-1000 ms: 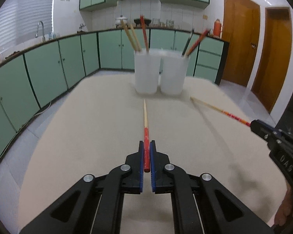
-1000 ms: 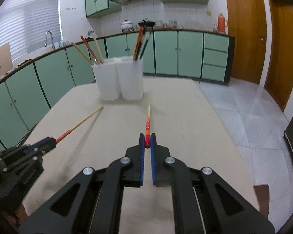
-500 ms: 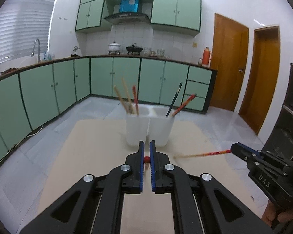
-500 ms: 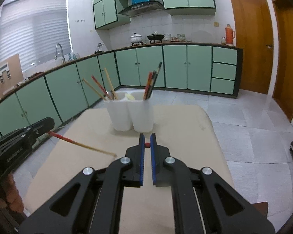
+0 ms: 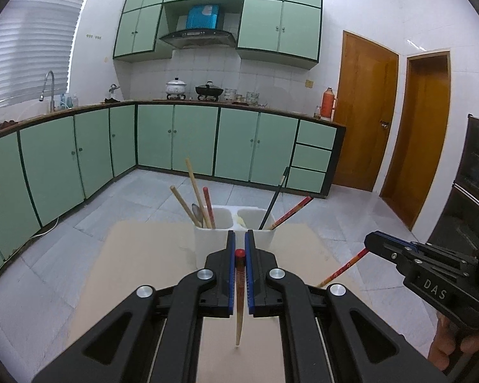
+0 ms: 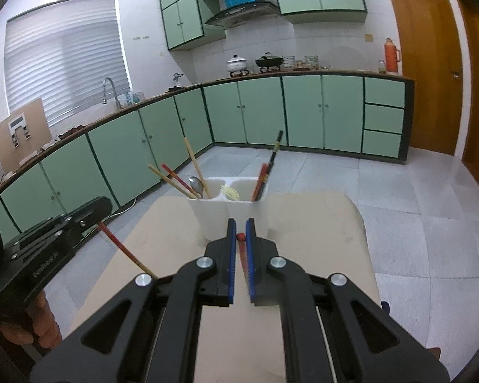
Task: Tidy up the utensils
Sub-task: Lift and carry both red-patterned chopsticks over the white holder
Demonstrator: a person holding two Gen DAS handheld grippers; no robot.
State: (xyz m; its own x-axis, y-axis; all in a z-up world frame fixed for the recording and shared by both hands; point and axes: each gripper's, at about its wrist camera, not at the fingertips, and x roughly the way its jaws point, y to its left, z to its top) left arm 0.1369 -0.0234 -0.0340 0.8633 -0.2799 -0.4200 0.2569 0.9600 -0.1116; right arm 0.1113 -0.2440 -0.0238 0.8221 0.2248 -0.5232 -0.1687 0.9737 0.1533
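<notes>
A beige surface (image 5: pixel 143 255) fills the lower middle of both frames, its far edge near frame centre. A white two-compartment holder (image 6: pixel 220 214) stands on it at centre, toward that far edge.

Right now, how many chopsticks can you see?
7. Three stand in the holder's left cup, two in its right cup, one in the left tongs, one in the right tongs. Shorter ones may hide inside.

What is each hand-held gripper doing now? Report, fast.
Left hand-held gripper: closed on a red-ended chopstick.
Right hand-held gripper: closed on another red-ended chopstick.
</notes>
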